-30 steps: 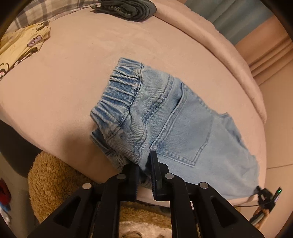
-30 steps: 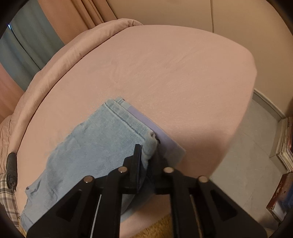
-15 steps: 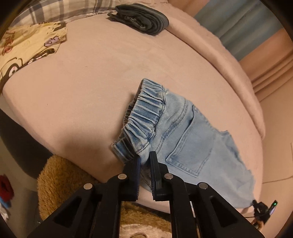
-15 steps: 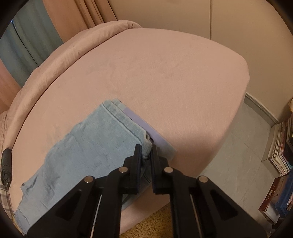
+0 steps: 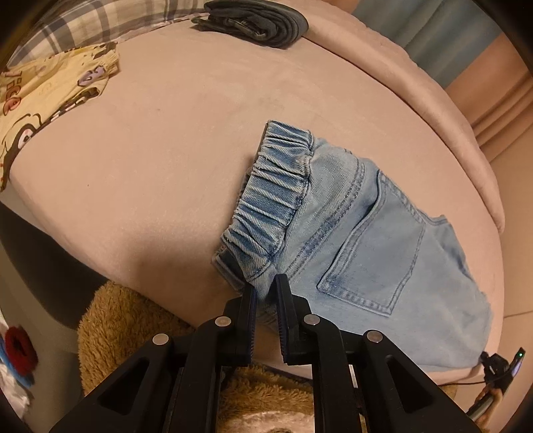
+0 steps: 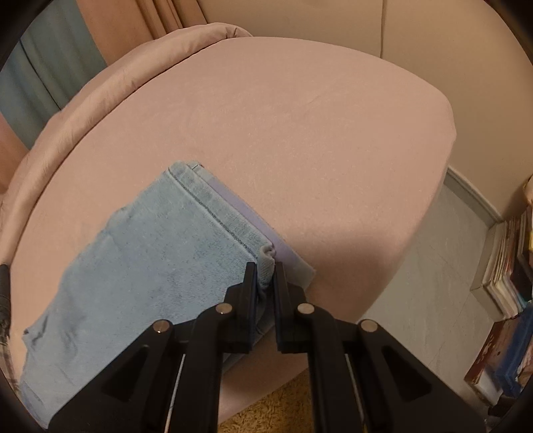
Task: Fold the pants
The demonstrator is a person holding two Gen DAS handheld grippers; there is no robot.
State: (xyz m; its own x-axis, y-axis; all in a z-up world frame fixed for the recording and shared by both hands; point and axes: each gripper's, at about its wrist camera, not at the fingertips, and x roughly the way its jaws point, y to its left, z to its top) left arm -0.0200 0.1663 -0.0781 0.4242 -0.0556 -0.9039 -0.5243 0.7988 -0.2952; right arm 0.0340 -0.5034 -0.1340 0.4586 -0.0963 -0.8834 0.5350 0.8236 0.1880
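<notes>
A pair of light blue denim pants [image 5: 366, 239] lies flat on a pink bed [image 5: 166, 150], close to its near edge, back pocket facing up. The left gripper [image 5: 266, 286] points steeply down at the corner of the elastic waistband; its jaws are opening, with a fold of the waistband corner between them and a visible gap on one side. The right gripper [image 6: 265, 273] also tilts steeply down, at the other end of the pants [image 6: 150, 259] — its jaws are clamped together on a small bunched pinch of the hem corner, right at the bed's [image 6: 299, 116] edge. Further back on the bed sit a dark folded garment [image 5: 253, 20], a yellow printed cloth [image 5: 43, 96] and a plaid cloth [image 5: 100, 23]. A tan shaggy rug [image 5: 126, 319] lies on the floor below the left gripper.
</notes>
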